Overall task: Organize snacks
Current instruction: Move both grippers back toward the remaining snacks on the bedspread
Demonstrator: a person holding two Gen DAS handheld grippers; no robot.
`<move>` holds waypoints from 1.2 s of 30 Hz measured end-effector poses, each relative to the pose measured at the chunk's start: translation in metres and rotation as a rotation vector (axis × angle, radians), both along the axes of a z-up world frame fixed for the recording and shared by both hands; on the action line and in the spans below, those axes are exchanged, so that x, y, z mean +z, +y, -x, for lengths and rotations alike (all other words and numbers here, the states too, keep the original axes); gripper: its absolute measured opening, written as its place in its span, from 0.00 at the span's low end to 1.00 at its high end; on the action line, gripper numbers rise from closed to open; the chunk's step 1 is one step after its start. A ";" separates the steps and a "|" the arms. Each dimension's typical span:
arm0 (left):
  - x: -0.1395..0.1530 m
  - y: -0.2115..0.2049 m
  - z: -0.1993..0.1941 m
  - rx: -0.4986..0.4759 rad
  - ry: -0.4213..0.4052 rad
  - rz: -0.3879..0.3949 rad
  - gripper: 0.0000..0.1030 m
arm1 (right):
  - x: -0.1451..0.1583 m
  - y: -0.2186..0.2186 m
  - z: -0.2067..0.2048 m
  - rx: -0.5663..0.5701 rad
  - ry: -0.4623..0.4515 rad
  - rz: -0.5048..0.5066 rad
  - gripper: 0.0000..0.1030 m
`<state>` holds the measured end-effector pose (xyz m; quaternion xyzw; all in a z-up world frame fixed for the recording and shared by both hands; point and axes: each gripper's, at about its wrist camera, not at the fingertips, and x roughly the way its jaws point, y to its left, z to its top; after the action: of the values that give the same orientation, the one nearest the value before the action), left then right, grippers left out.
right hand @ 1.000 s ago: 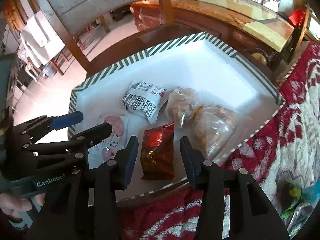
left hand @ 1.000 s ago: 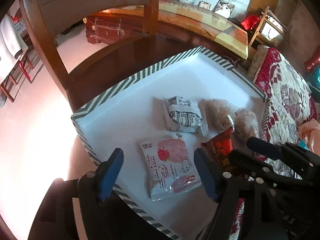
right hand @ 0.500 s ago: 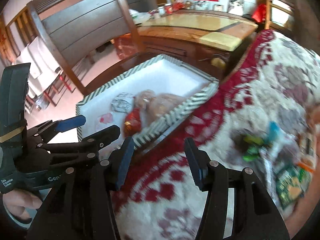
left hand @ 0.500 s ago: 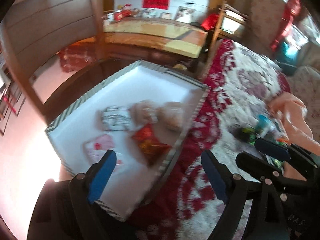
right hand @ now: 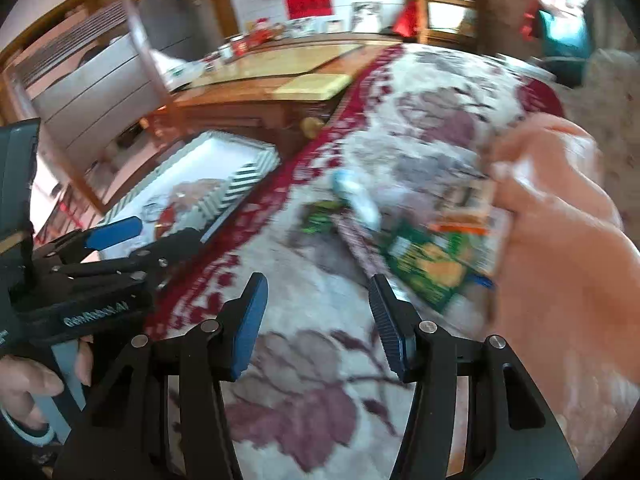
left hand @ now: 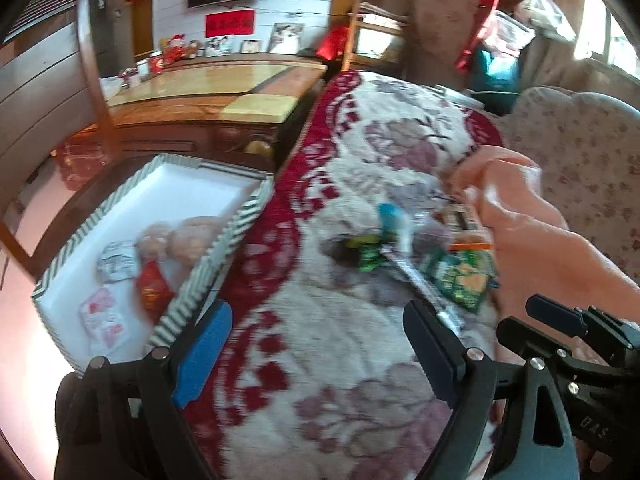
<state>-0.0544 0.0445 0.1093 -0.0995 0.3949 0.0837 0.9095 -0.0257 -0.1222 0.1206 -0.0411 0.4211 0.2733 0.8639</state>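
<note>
The left gripper (left hand: 316, 344) is held with its jaws wide apart and nothing between them, above a red-and-white flowered blanket (left hand: 340, 360). The right gripper (right hand: 316, 312) is likewise released, its jaws set apart and empty, over the same blanket (right hand: 304, 380). In the right wrist view the left gripper (right hand: 124, 236) is seen at the left edge, gripped by a hand (right hand: 28, 384).

Ahead of both grippers, a loose pile of snacks (left hand: 420, 248) is spread on the blanket; a green packet (left hand: 460, 280) lies nearest, with a blue-topped item (left hand: 390, 216) and a smaller dark green wrapper (left hand: 366, 254) just beyond. The pile is blurred, so single items are hard to tell apart. A peach cloth (left hand: 540, 232) is bunched just beside the pile on its right and overlaps its edge.

To the left, a striped-rimmed tray (left hand: 208, 272) is set against the blanket's edge. Snacks already lie in it: a red packet (left hand: 152, 284), a pink-and-white packet (left hand: 102, 320), a black-and-white packet (left hand: 116, 266) and two clear bags (left hand: 180, 236), all close together. A wooden chair (left hand: 96, 92) and a long cabinet (left hand: 208, 96) stand behind the tray.
</note>
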 end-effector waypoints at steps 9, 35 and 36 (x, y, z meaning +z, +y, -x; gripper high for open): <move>0.004 -0.048 0.006 -0.058 -0.017 -0.005 0.88 | 0.007 -0.051 0.013 -0.103 -0.038 0.024 0.53; 0.024 -0.077 0.032 -0.036 -0.020 -0.073 0.91 | 0.026 -0.072 0.028 -0.122 -0.032 -0.073 0.56; 0.024 -0.077 0.033 -0.034 -0.019 -0.073 0.91 | 0.026 -0.072 0.028 -0.122 -0.030 -0.073 0.56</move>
<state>-0.0871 -0.0325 0.1337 -0.0601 0.3843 0.0817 0.9176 -0.0536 -0.1947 0.1469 0.0122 0.3993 0.2349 0.8861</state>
